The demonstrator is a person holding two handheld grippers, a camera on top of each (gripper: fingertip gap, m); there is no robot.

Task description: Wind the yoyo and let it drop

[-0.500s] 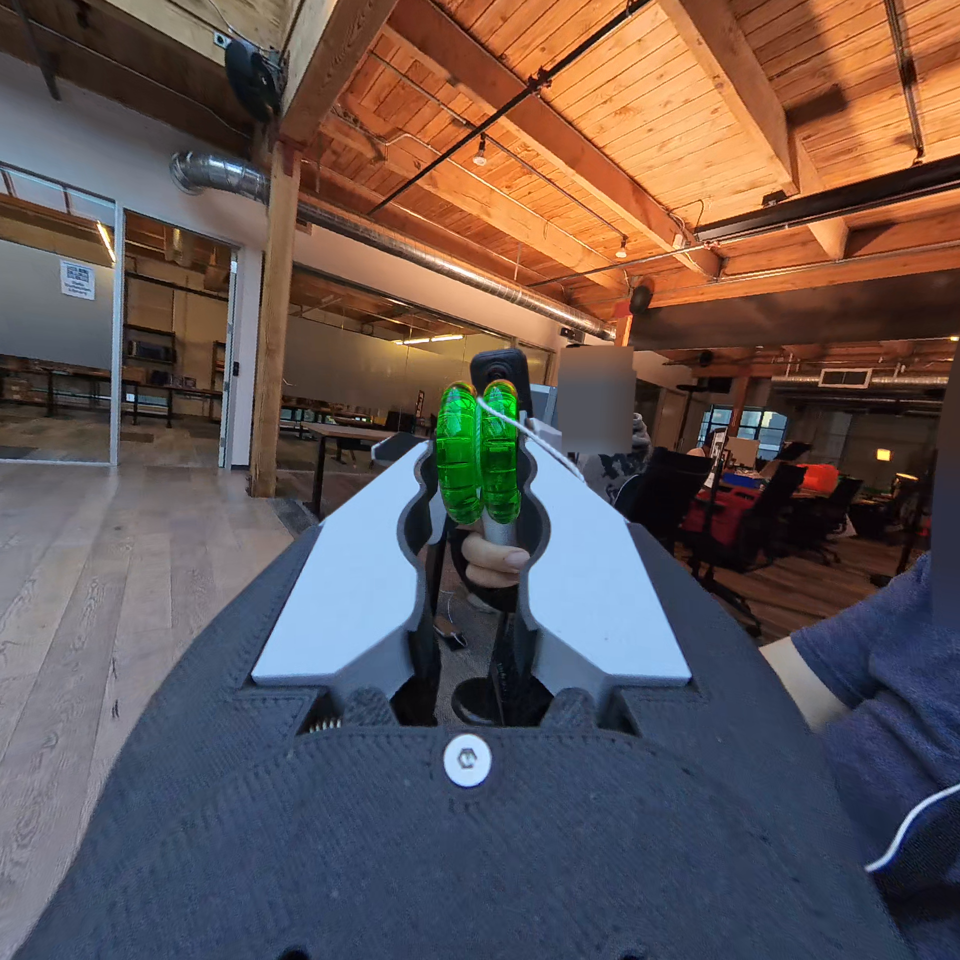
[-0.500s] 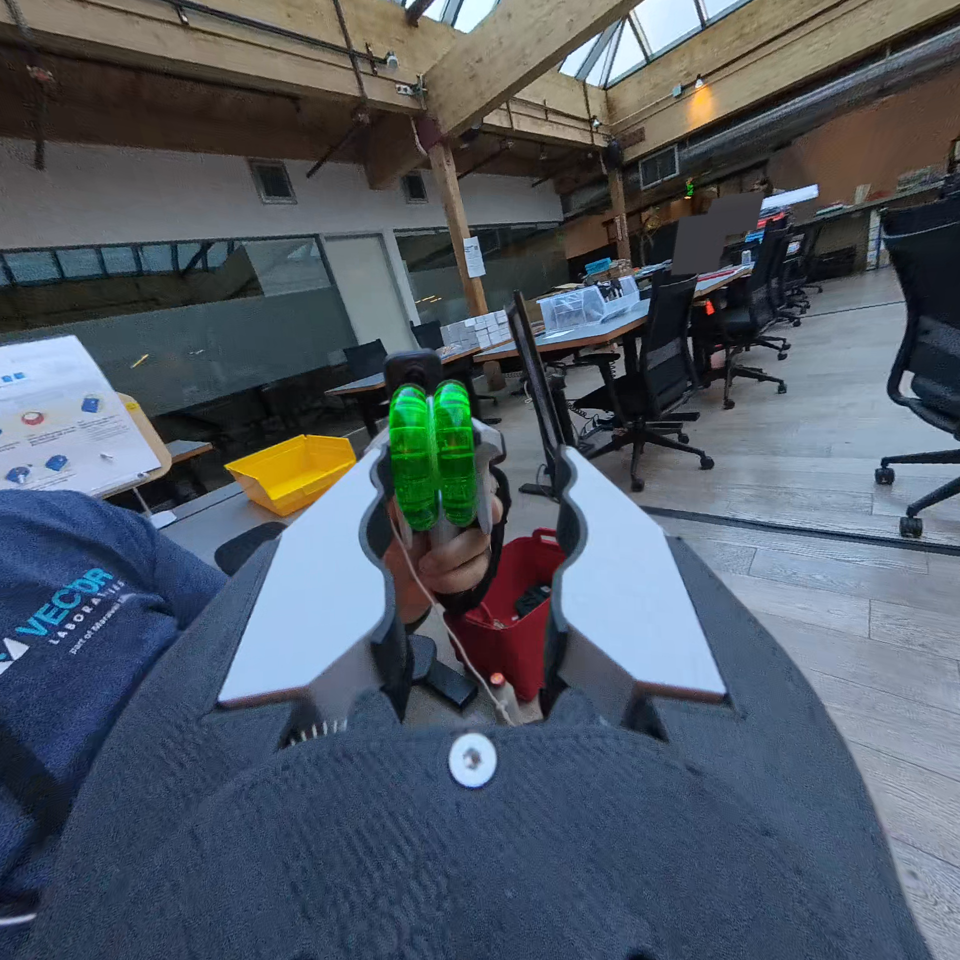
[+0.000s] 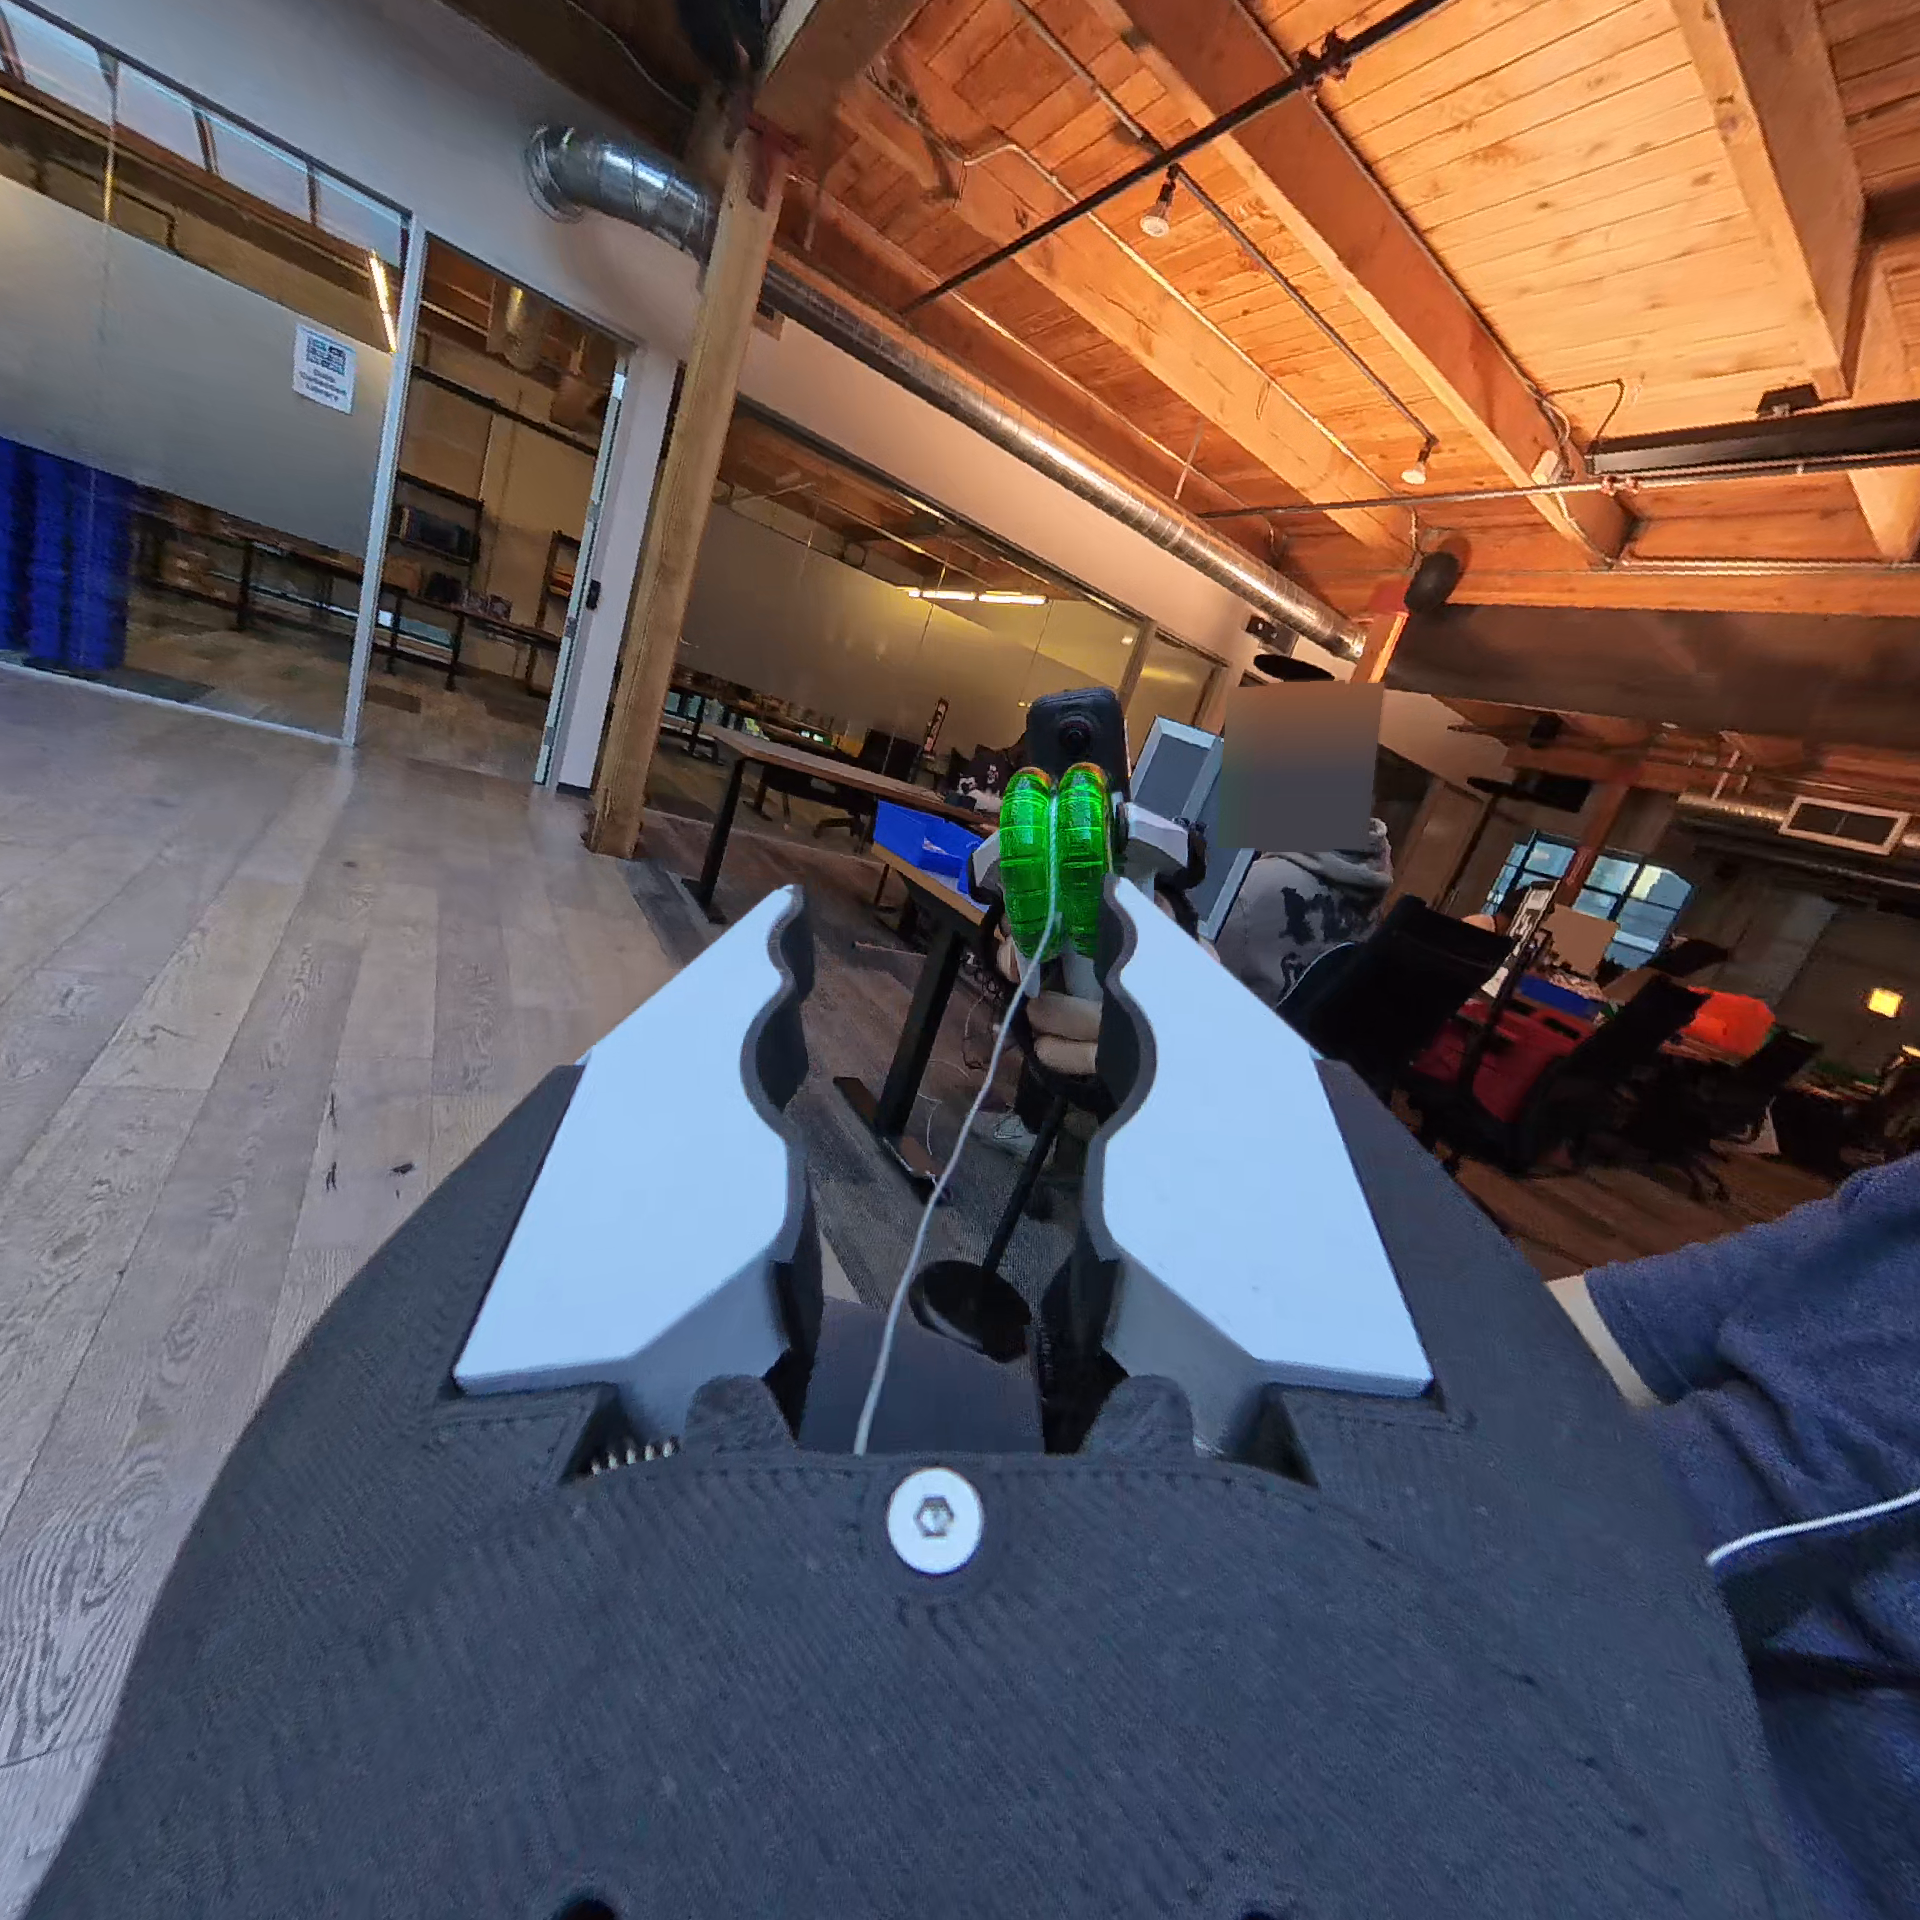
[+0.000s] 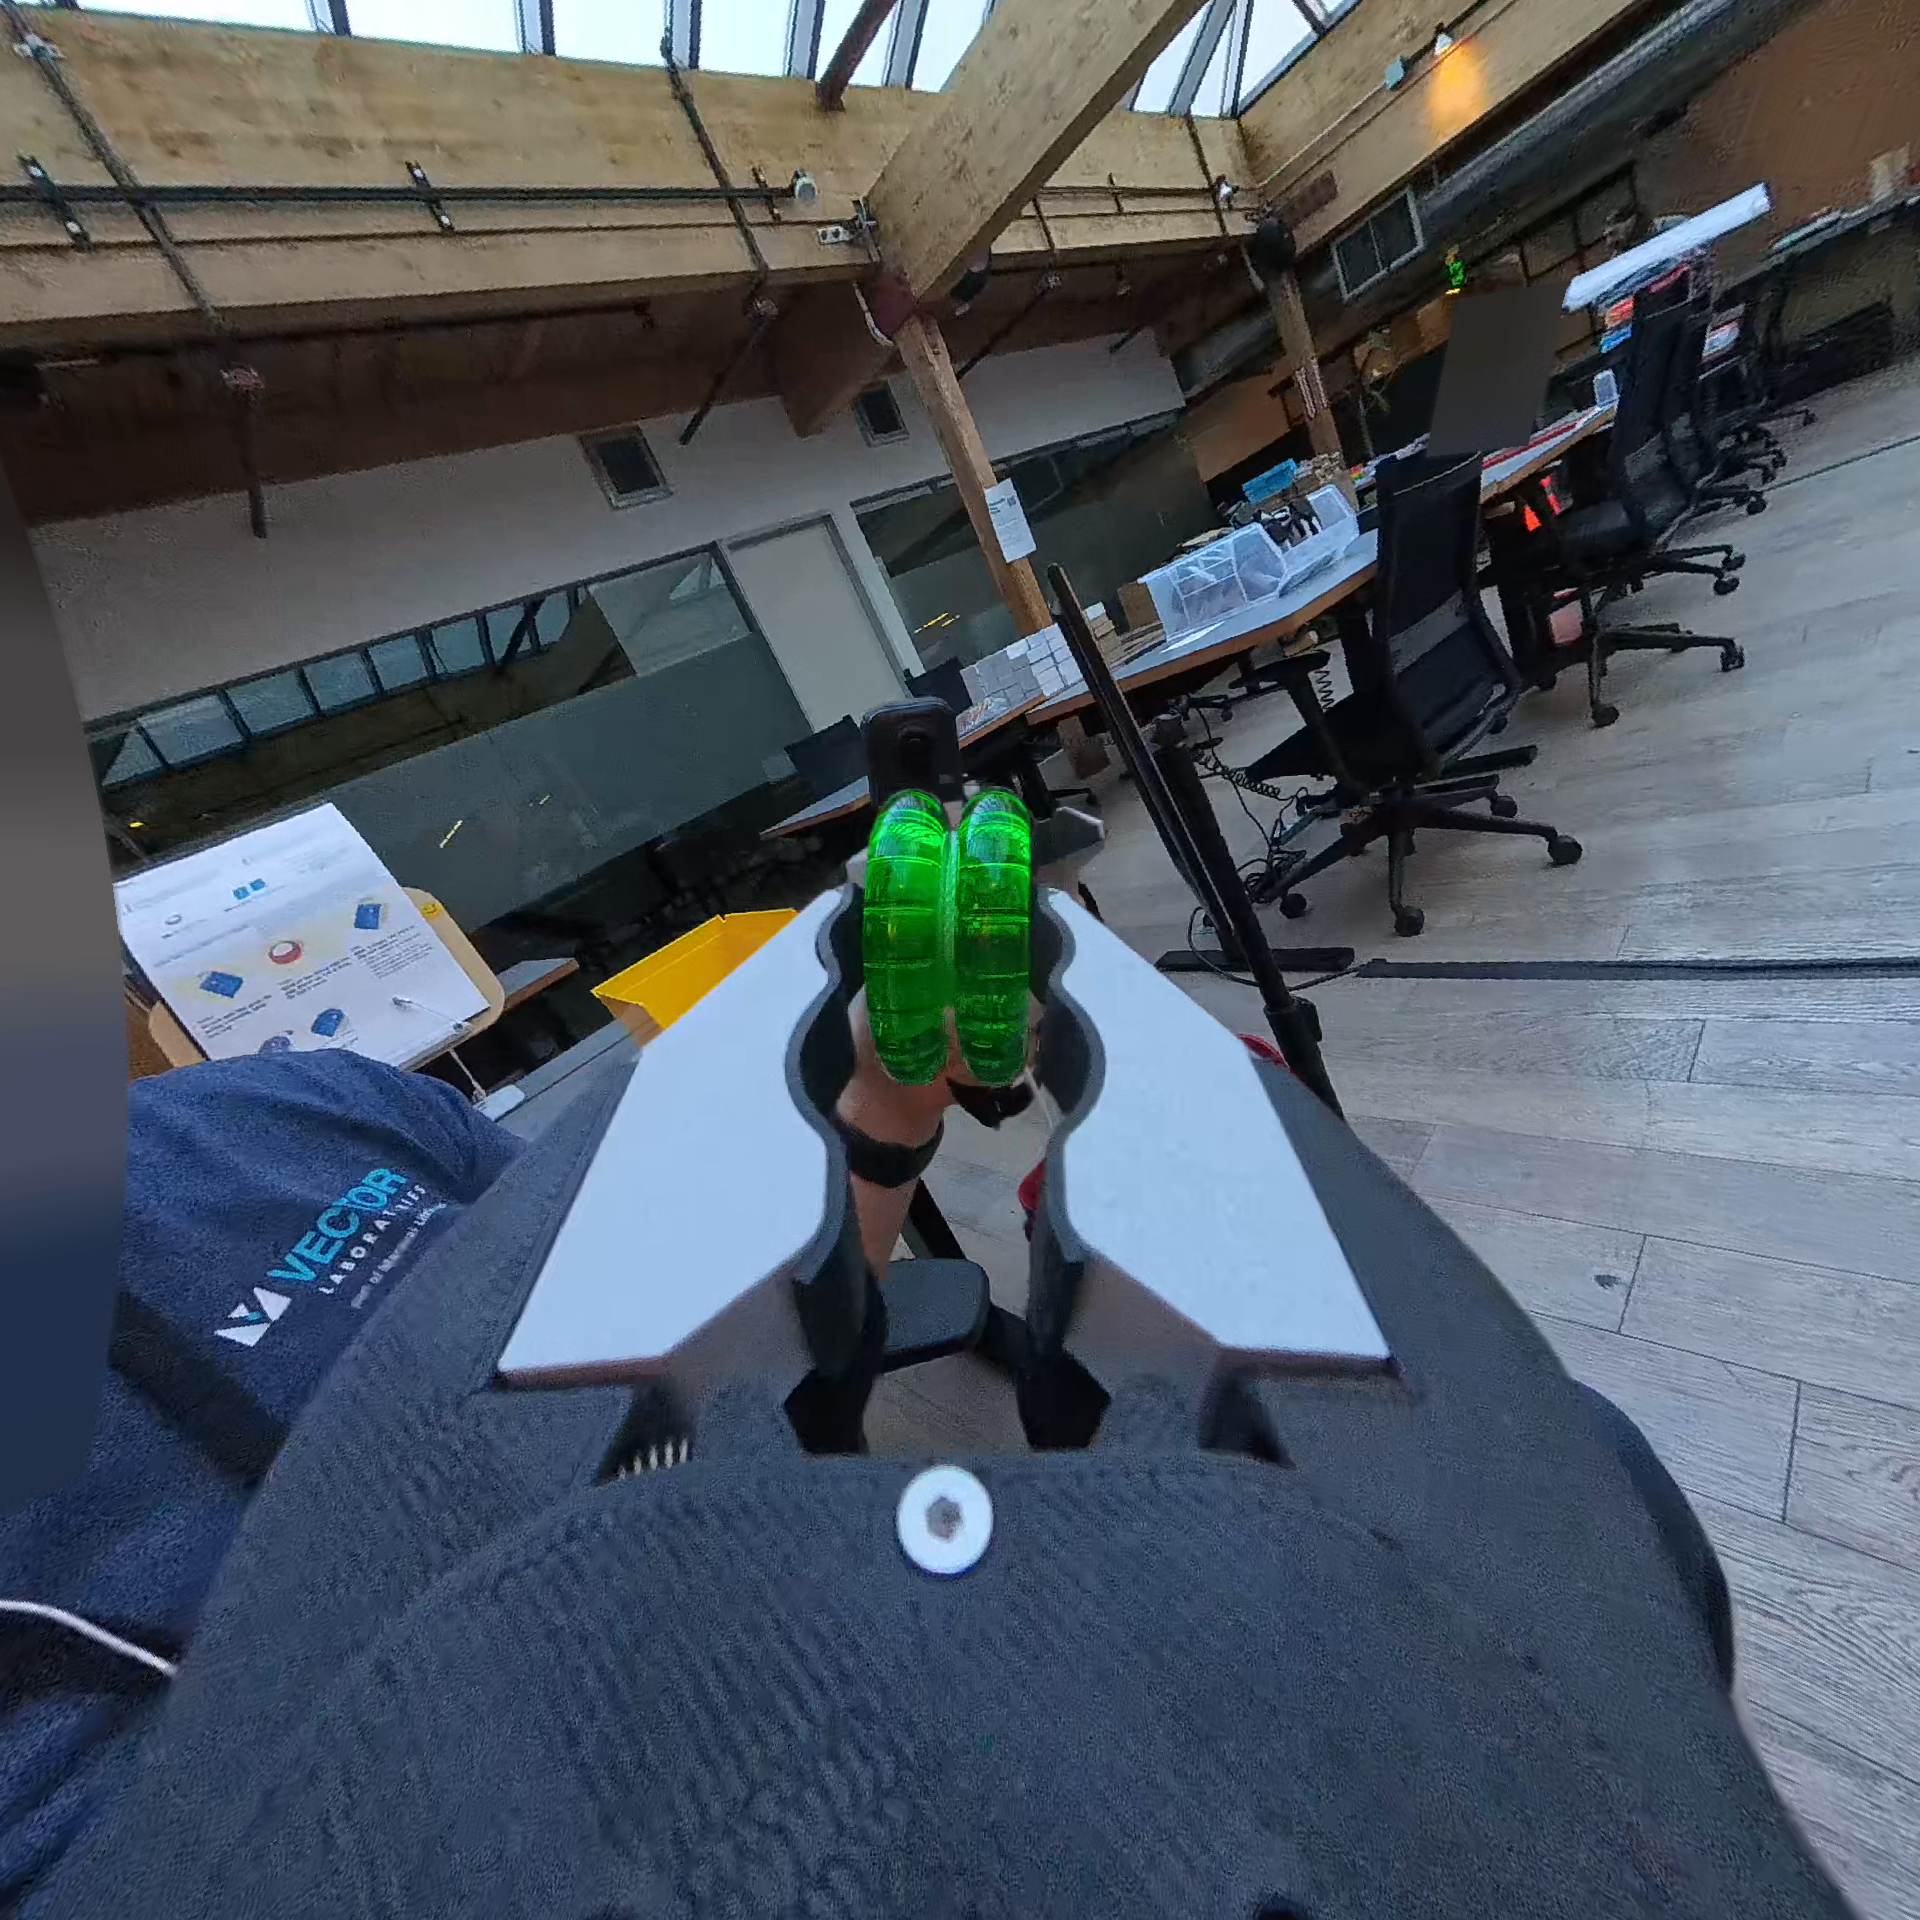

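A clear green yoyo [image 4: 948, 935] sits between the grey fingers of my right gripper [image 4: 943, 925], which is shut on it. In the left wrist view the same yoyo [image 3: 1051, 864] is just past my left gripper's tips, held by the right gripper's fingers [image 3: 1148, 840]. My left gripper [image 3: 951, 904] is open with a wide gap. The white string [image 3: 935, 1195] runs from the yoyo's groove down between the left fingers to the left gripper's base. A person's hand [image 4: 883, 1117] holding the left gripper shows behind the yoyo.
Wood plank floor all around. A wooden post [image 3: 675, 520], a desk [image 3: 821, 774] with a blue bin [image 3: 925, 831] and a seated person are ahead on the left side. A black tripod pole [image 4: 1174, 831], a yellow bin [image 4: 686, 966] and office chairs [image 4: 1423, 675] are on the right side. Some 8 cm of space lies between my two pairs of fingers.
The yoyo has passed from my left gripper to my right. The left gripper has opened and the right has closed on the yoyo. The string now leads to the left gripper.
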